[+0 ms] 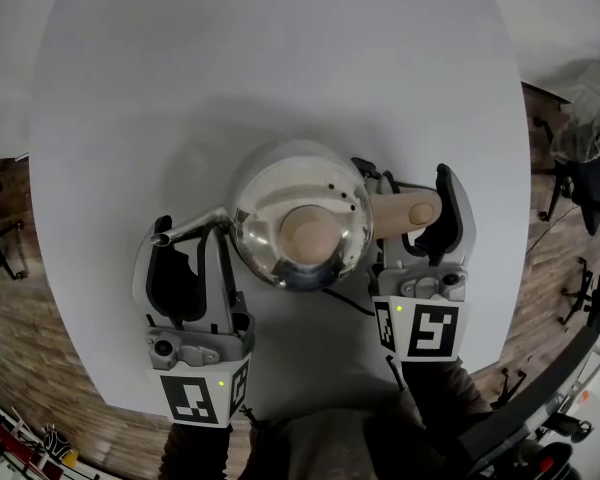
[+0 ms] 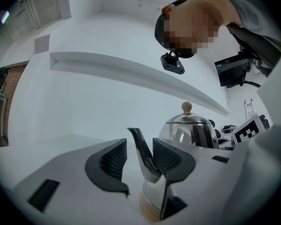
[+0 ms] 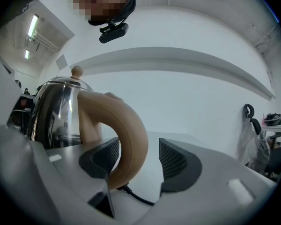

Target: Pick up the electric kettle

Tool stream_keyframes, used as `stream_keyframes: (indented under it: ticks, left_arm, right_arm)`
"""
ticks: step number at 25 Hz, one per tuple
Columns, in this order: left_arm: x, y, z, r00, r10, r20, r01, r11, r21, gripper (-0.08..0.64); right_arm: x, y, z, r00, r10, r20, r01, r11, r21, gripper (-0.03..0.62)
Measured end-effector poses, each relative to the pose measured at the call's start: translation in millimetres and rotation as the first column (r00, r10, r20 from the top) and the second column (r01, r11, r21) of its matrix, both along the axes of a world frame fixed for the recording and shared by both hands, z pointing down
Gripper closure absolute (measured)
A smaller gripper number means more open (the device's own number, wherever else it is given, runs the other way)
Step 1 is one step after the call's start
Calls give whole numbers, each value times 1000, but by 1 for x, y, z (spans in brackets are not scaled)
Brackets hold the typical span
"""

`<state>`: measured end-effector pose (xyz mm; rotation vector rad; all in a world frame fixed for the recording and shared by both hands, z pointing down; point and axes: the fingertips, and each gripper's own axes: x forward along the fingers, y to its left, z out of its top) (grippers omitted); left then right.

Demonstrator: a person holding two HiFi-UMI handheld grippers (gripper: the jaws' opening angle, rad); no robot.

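Observation:
A shiny steel electric kettle (image 1: 300, 218) with a tan lid knob stands in the middle of the round white table (image 1: 280, 58). Its thin spout (image 1: 185, 230) points left and its tan handle (image 1: 412, 213) points right. My left gripper (image 1: 192, 236) straddles the spout. In the left gripper view the spout (image 2: 143, 151) lies close to the right jaw, with a gap to the left jaw; this gripper (image 2: 138, 151) is open. My right gripper (image 1: 408, 196) straddles the handle. In the right gripper view the handle (image 3: 129, 130) rests by the left jaw, clear of the right jaw; this gripper (image 3: 138, 156) is open.
A black cord (image 1: 345, 303) runs from under the kettle toward me, and the cord (image 3: 136, 196) also shows below the handle. The table's near edge is just behind both grippers. Office chairs (image 1: 585, 168) stand on the wooden floor at the right.

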<state>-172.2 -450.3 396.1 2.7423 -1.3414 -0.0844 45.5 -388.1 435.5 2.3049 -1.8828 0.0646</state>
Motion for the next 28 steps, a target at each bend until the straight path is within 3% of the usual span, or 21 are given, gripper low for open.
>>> stream_keyframes:
  ticks: [28]
  left_arm:
    - [25,-38,-23,997,50,-55,-47,997,63,406]
  right_arm:
    - [9,-33,-4,999,-27,-32,27,1000,-8,356]
